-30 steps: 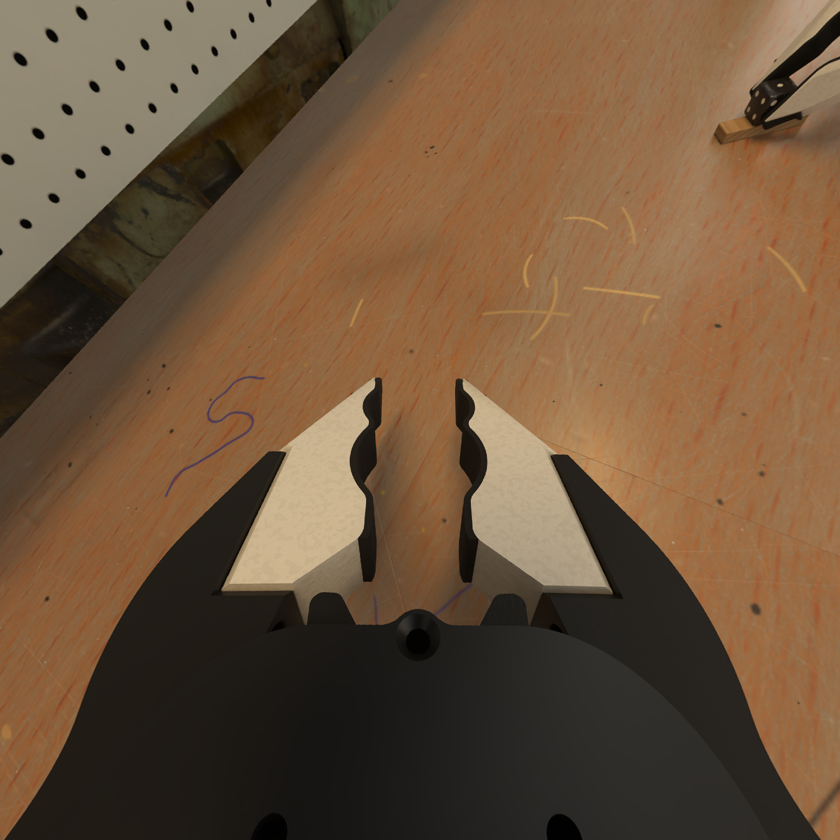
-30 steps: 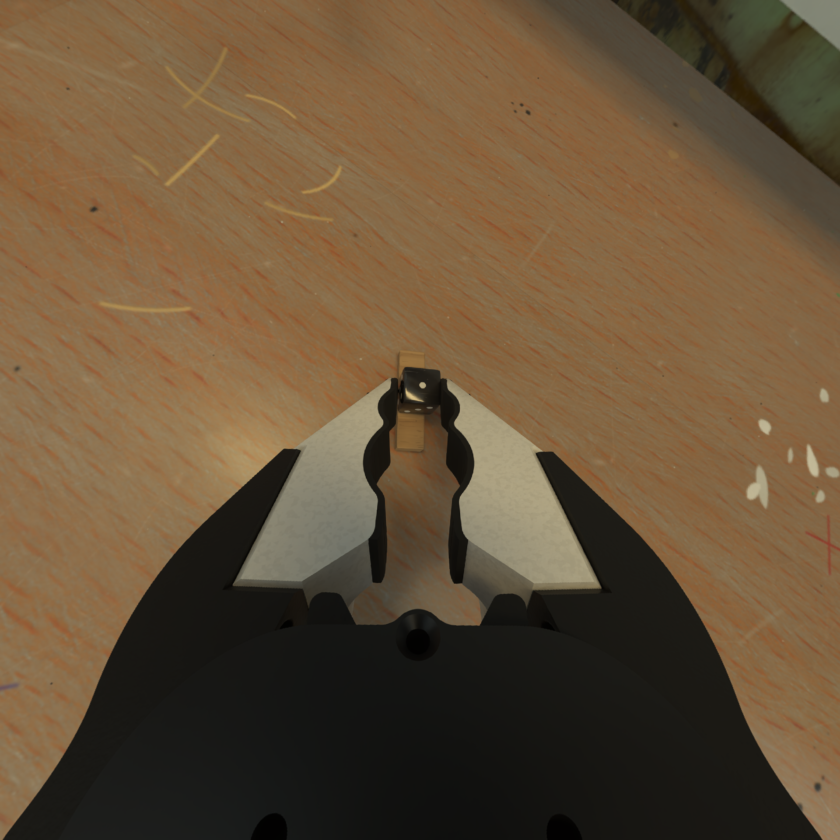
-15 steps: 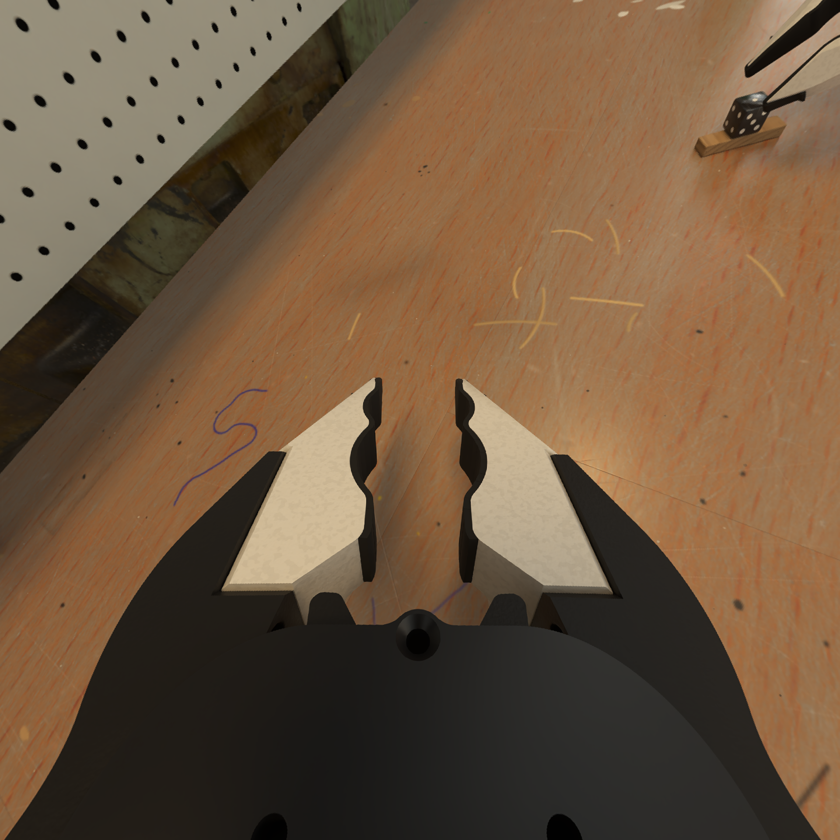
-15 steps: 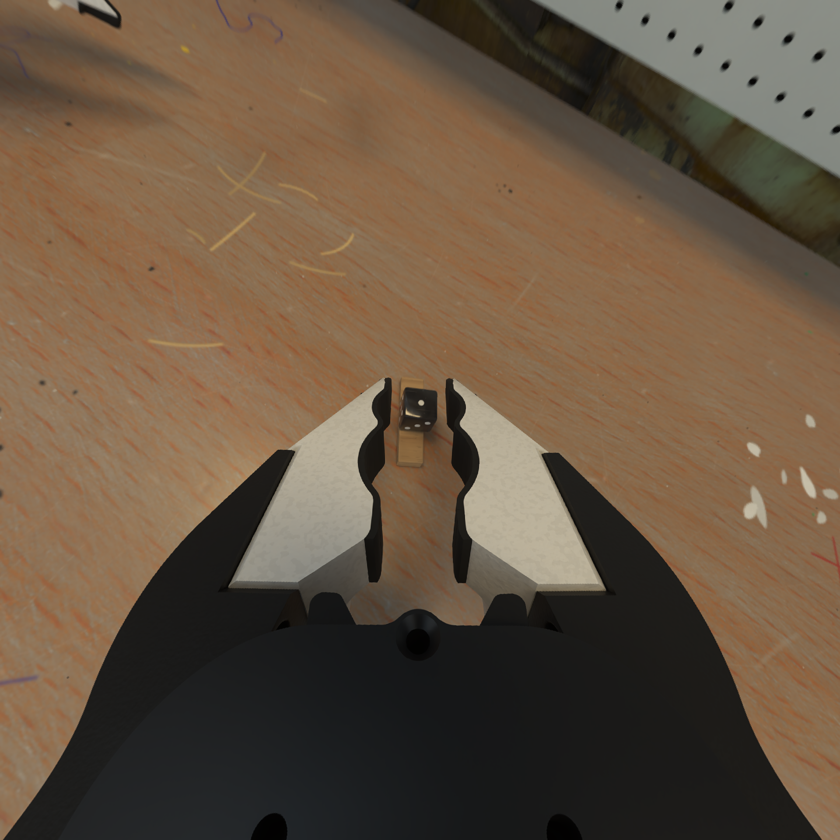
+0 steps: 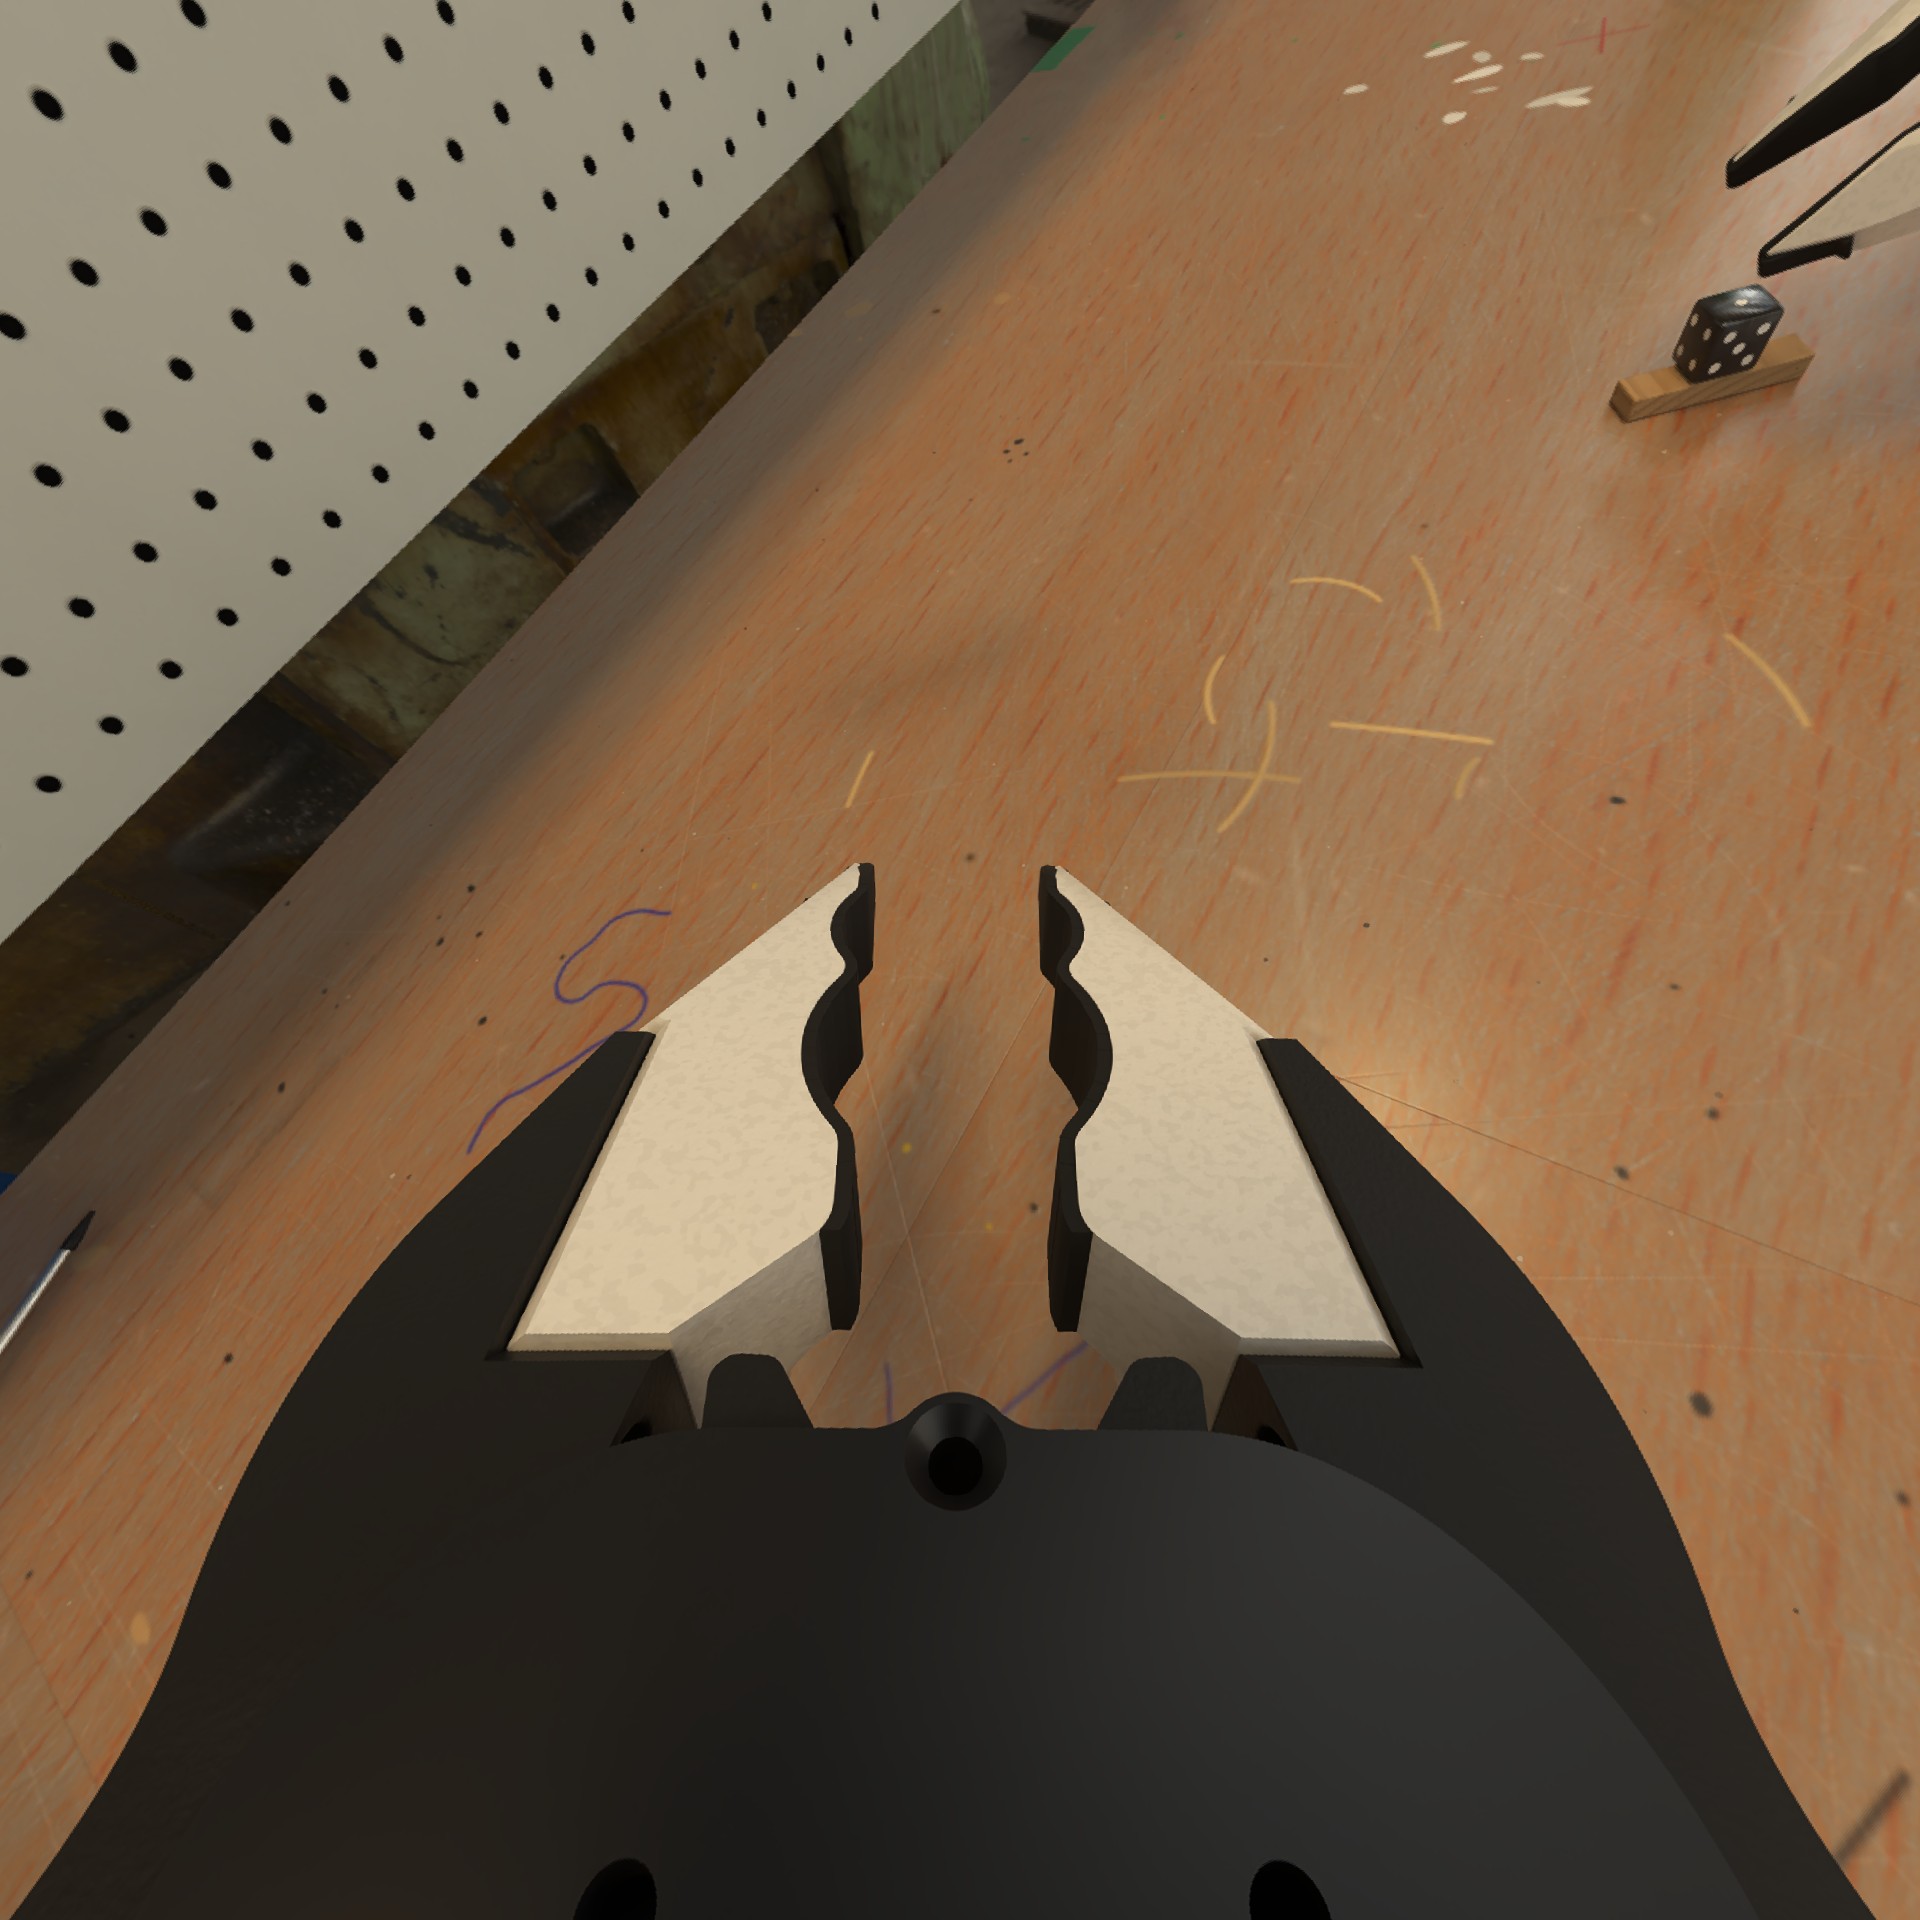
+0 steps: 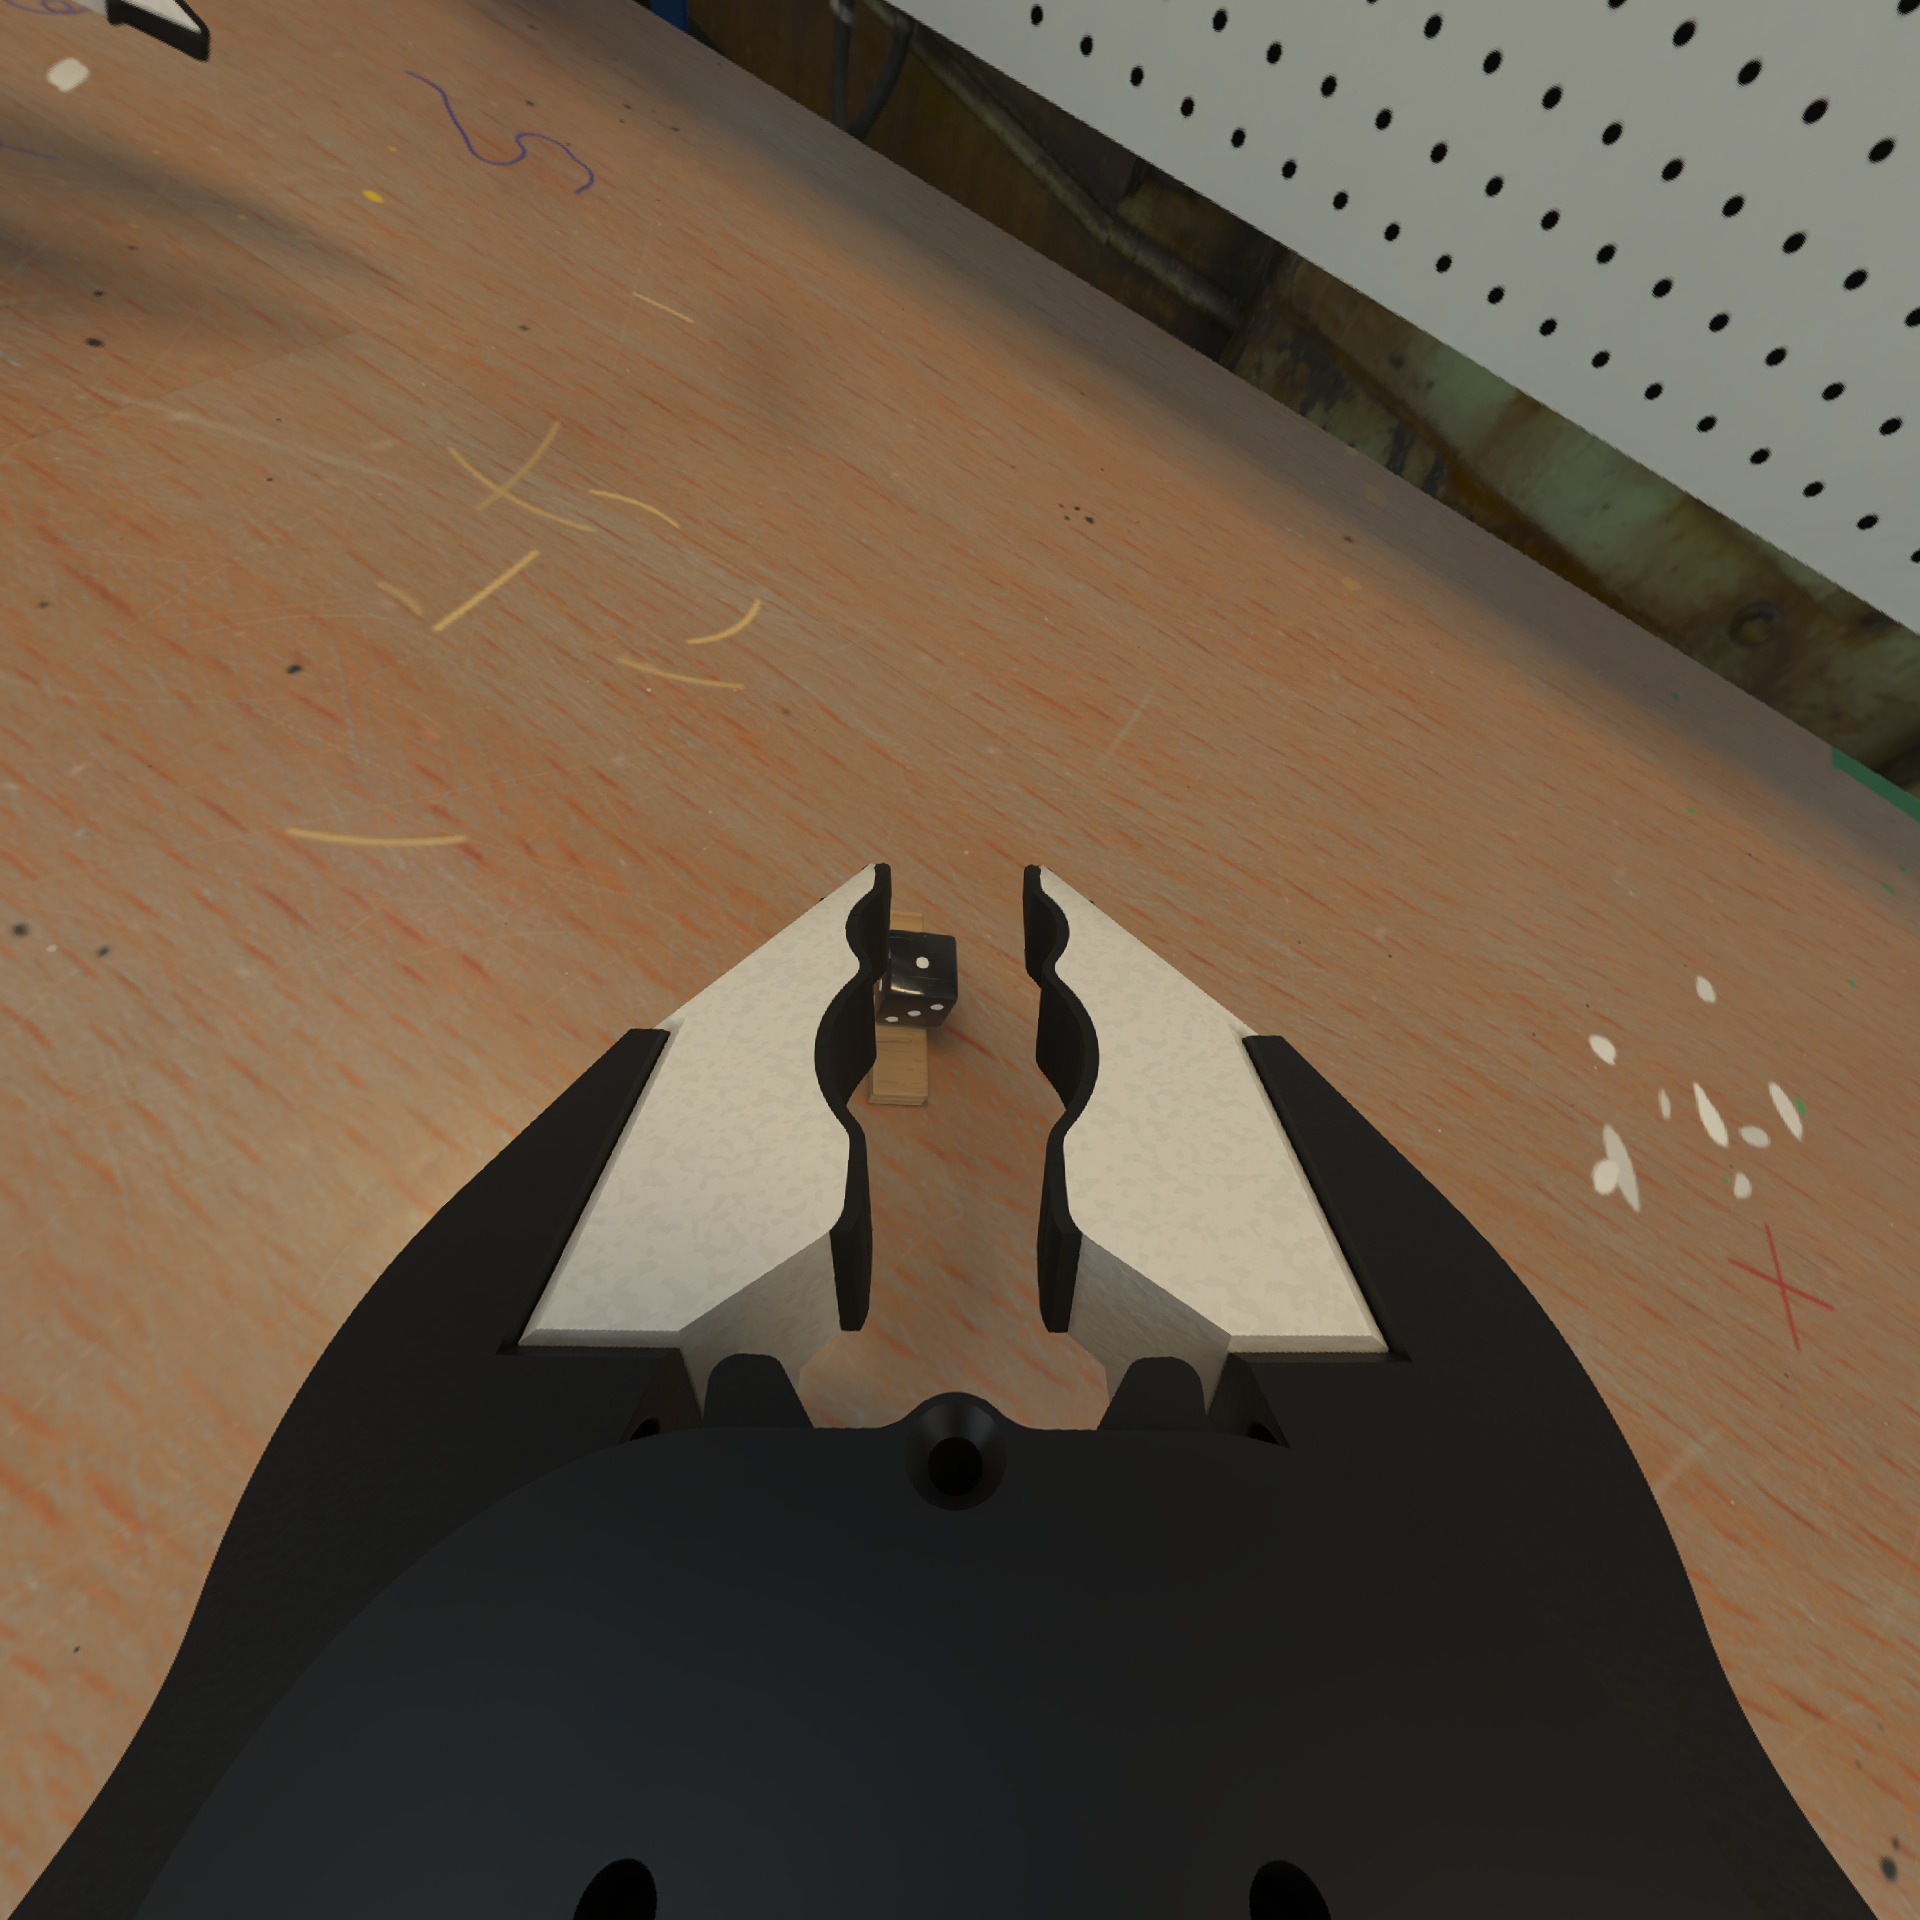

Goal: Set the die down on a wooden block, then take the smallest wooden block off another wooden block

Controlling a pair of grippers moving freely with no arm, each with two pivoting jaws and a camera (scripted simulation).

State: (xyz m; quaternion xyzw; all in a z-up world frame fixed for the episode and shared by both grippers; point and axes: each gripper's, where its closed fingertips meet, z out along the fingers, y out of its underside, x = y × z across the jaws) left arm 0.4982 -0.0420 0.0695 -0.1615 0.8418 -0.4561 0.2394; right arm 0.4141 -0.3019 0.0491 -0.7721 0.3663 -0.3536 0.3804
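Note:
A black die point(image 6: 918, 981) with white pips rests on a thin flat wooden block point(image 6: 900, 1075) on the wooden bench. My right gripper point(image 6: 956, 881) is open and empty, raised above and a little back from the die, which shows between its fingers near the left one. In the left wrist view the die point(image 5: 1729, 332) sits on the block point(image 5: 1712, 380) at the far upper right, with the right gripper's fingers point(image 5: 1829, 197) just above it. My left gripper point(image 5: 956, 881) is open and empty over bare bench. No other wooden block is in view.
A white pegboard wall point(image 5: 312, 260) runs behind the bench's back edge point(image 5: 623, 520), also in the right wrist view point(image 6: 1558, 208). White paint flecks point(image 6: 1704, 1122) and a red cross point(image 6: 1779, 1286) mark the bench to the right. A pen tip point(image 5: 42, 1288) lies at the far left.
My right gripper has opened, let go of the die onto the wooden block, and risen and drawn back. My left gripper stays open, its view tilting up slightly.

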